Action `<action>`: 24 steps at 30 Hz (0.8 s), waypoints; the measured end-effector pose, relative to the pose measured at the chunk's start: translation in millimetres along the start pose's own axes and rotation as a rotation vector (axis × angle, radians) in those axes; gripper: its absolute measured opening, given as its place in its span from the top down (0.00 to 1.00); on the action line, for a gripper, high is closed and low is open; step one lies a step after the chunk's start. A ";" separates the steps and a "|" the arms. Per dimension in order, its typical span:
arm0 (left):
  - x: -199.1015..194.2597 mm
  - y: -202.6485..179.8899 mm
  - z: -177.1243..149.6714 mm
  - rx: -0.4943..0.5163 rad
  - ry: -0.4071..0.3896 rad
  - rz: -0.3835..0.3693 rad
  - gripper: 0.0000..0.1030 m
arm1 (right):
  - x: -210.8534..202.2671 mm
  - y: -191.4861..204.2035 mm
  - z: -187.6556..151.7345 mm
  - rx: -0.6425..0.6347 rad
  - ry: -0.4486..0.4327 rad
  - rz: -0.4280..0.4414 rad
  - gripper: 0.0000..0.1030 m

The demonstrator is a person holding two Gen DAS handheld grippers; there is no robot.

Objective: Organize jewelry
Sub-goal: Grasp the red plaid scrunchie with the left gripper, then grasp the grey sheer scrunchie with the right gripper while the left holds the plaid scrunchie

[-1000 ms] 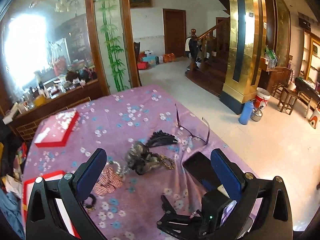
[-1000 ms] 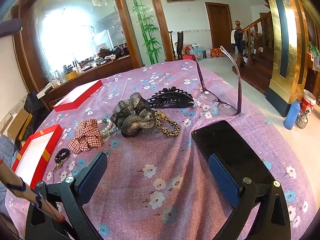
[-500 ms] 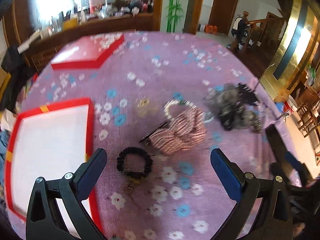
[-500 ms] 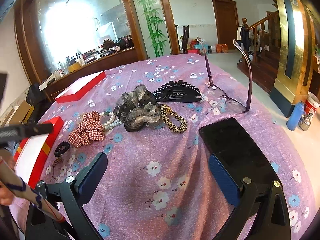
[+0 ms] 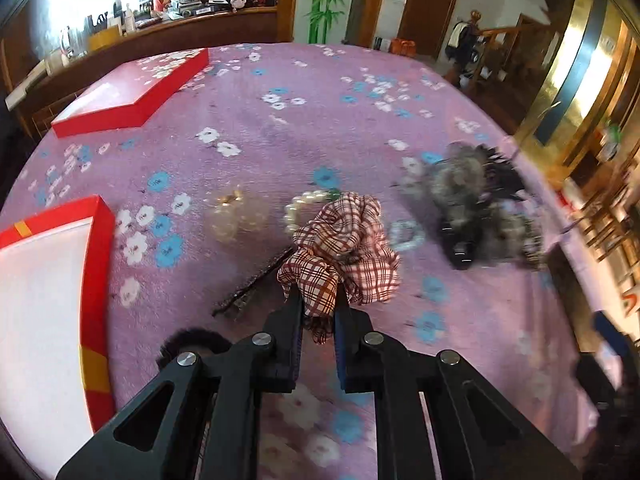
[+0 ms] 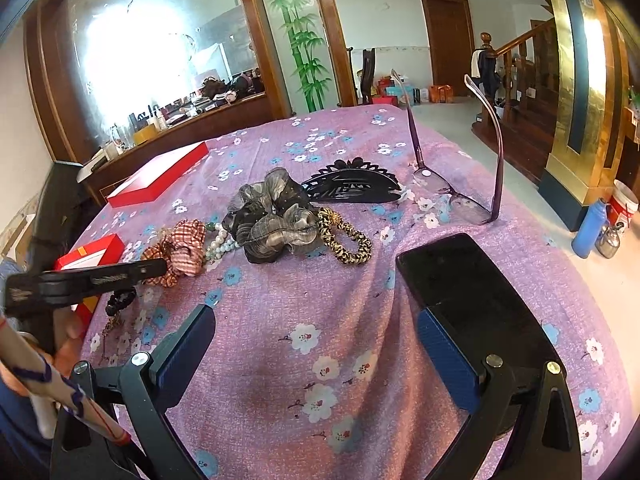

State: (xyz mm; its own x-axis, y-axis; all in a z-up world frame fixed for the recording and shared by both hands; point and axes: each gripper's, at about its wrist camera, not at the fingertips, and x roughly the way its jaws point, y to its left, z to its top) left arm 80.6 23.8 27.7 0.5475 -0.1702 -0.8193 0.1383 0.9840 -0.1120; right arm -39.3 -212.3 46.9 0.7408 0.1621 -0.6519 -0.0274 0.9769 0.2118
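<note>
My left gripper is shut on the near edge of a red plaid scrunchie, also seen in the right wrist view, where the left gripper reaches it from the left. A pearl bracelet lies behind it, a dark hair clip to its left, a black hair tie under the gripper. An open red box with white lining lies at the left. My right gripper is open and empty above the cloth.
A grey scrunchie, a leopard hair band, a black comb clip, purple glasses and a black phone lie on the purple flowered tablecloth. The red box lid lies far left.
My left gripper has moved in on the plaid scrunchie and closed from wide open onto its near edge. The right gripper has stayed nearly still.
</note>
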 end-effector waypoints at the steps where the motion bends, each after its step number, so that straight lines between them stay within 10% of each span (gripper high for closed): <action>1: -7.6 -4.2 -0.1 0.011 -0.011 0.006 0.88 | 0.6 0.5 0.3 -0.003 0.003 0.001 0.01; 15: -158.4 -44.3 46.9 0.079 -0.181 -0.038 0.88 | -14.6 12.8 106.2 -0.011 0.129 0.091 0.18; 21: -225.3 -73.4 74.2 0.110 -0.267 -0.022 0.88 | 43.4 45.0 127.4 -0.129 0.243 0.097 0.18; 24: -240.5 -82.9 69.0 0.119 -0.288 -0.015 0.87 | 78.1 62.6 110.7 -0.183 0.306 0.094 0.34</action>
State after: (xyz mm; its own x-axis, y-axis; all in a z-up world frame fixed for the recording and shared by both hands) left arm -5.6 -20.5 272.8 0.7538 -0.2089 -0.6230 0.2340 0.9713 -0.0425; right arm 91.1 -153.9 89.8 0.4946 0.2595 -0.8295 -0.2256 0.9600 0.1658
